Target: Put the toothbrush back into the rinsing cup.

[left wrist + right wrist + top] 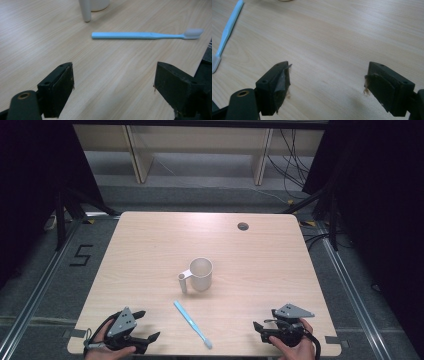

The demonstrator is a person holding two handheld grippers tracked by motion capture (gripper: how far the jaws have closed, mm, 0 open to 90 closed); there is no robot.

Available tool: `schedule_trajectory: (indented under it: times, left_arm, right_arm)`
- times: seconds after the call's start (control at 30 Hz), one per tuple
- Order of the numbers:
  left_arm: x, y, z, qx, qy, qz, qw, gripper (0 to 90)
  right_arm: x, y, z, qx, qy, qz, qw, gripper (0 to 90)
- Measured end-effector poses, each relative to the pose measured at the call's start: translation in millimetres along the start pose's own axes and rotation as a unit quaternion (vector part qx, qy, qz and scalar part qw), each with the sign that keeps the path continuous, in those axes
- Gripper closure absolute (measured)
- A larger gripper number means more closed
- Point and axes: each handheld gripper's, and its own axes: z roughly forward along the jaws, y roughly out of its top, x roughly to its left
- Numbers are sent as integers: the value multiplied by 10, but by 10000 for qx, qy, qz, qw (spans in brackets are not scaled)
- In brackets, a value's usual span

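The blue toothbrush (192, 324) lies flat on the tabletop (150, 245), just in front of the upright white cup (198, 274). Left tool (148, 326) and right tool (263, 332) rest near the front edge, jaws apart, empty. Grip the handle mid-length, jaws square across it.

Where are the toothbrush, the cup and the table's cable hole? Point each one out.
toothbrush (140, 35): left gripper view, middle of its blue handle.
cup (202, 275): high view, its white outer wall.
cable hole (243, 226): high view, centre of the dark round opening.
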Motion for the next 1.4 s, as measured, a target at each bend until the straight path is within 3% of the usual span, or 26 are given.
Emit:
schedule_trajectory:
  times: [0.07,0.17,0.3,0.5,0.67,0.7,0.77,0.87,0.9,0.93,0.97,1.0,1.03,1.1,1.17,1.23,1.27,1.3,1.33,1.4]
  left_arm:
    - [20,24,2,85,-54,196,9998,155]
    - [0,64,31,20,-186,209,9996,154]
    - [-28,154,84,99,-424,490,9978,154]
    - [-103,309,206,288,-714,1049,9915,156]
    - [-145,416,324,501,-914,1399,9847,187]
    - [-145,441,350,570,-975,1498,9822,187]
    - [-167,479,410,588,-1067,1499,9812,186]
    - [-176,540,495,685,-1161,1637,9773,187]
    - [-170,563,514,777,-1227,1734,9741,187]
    - [-185,571,546,748,-1292,1666,9747,187]
    - [-178,595,560,866,-1334,1785,9710,188]
    - [-186,609,584,890,-1377,1777,9703,193]
    - [-166,640,597,1031,-1422,1976,9644,196]
    - [-179,677,637,1093,-1471,1957,9634,202]
    - [-161,729,674,1253,-1535,2112,9572,202]
    - [-177,751,730,1297,-1579,2049,9572,204]
    - [-175,769,754,1374,-1589,2118,9545,208]
    - [-172,787,779,1454,-1602,2210,9510,210]
    - [-180,802,810,1512,-1607,2245,9492,211]
    - [-196,818,858,1555,-1625,2261,9478,224]
  right_arm:
    - [-4,0,0,-30,11,-10,10000,201]
    - [-9,-1,8,1,28,-9,10000,203]
    - [-8,1,8,6,11,-6,10000,205]
    - [-9,-1,5,58,62,30,10000,209]
    - [-17,-2,10,1,64,-18,10000,212]
    - [-21,-4,24,-14,29,-57,10000,214]
    - [-21,0,3,29,50,-68,10000,216]
    - [-14,-1,9,65,82,-20,9999,217]
    - [0,-3,13,83,139,71,9998,219]
    - [3,-2,11,84,136,92,9998,219]
    - [3,-1,12,77,141,91,9998,220]
    - [-4,-4,18,65,139,42,9999,221]
    - [-9,-6,20,67,125,18,9999,221]
    - [-5,-5,17,84,140,69,9998,223]
    - [-3,-4,17,76,143,65,9998,224]
    - [1,-9,27,68,186,72,9998,225]
    - [19,-9,12,135,120,167,9997,226]
    - [-5,-4,20,73,137,16,9999,227]
    - [-5,-3,20,70,137,20,9999,227]
    - [-13,-5,27,65,162,-58,9998,228]
